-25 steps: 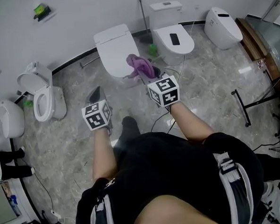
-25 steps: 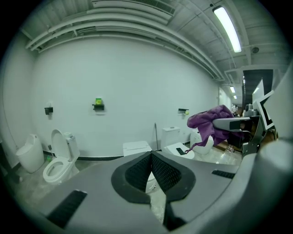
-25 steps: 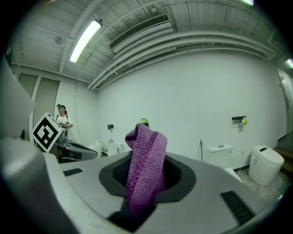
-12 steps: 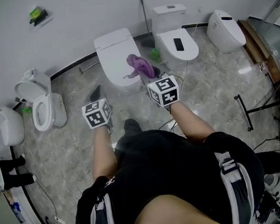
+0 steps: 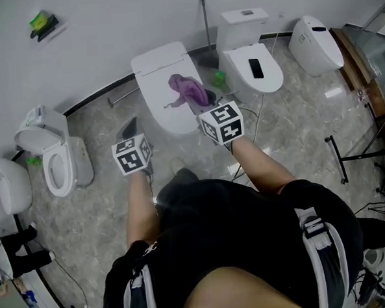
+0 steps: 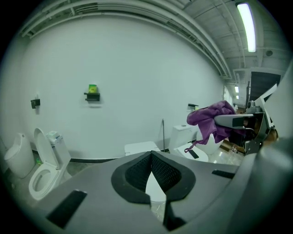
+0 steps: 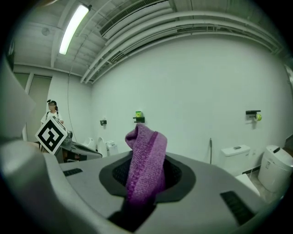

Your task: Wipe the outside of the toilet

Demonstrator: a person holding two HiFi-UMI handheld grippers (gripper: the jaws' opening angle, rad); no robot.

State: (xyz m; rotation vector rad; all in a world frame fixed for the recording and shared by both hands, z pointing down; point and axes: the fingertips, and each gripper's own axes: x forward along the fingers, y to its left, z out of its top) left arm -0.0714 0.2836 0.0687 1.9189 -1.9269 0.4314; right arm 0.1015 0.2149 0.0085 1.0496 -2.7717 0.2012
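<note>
A white toilet [image 5: 160, 77] with its lid down stands straight ahead against the wall. My right gripper [image 5: 201, 105] is shut on a purple cloth [image 5: 188, 90], which hangs over the right side of that lid. In the right gripper view the cloth [image 7: 146, 160] stands up out of the shut right gripper [image 7: 145, 185]. My left gripper [image 5: 132, 129] is over the floor, left of the toilet's front. The pads of my left gripper [image 6: 151, 155] meet at the tip with nothing in them. The toilet [image 6: 139, 147] shows behind them, with the cloth [image 6: 211, 119] at the right.
An open-seat toilet [image 5: 58, 161] stands at the left. Right of the middle toilet are a toilet [image 5: 255, 65] with a dark object on its lid and a rounded toilet [image 5: 316, 41]. A pole [image 5: 205, 22] and a green item [image 5: 219, 79] stand between. Cables and a black frame [image 5: 355, 152] are on the floor.
The person has stepped closer to the closed-lid toilet. The cloth in the right gripper now hangs over the lid instead of beside its front. The left gripper stays shut.
</note>
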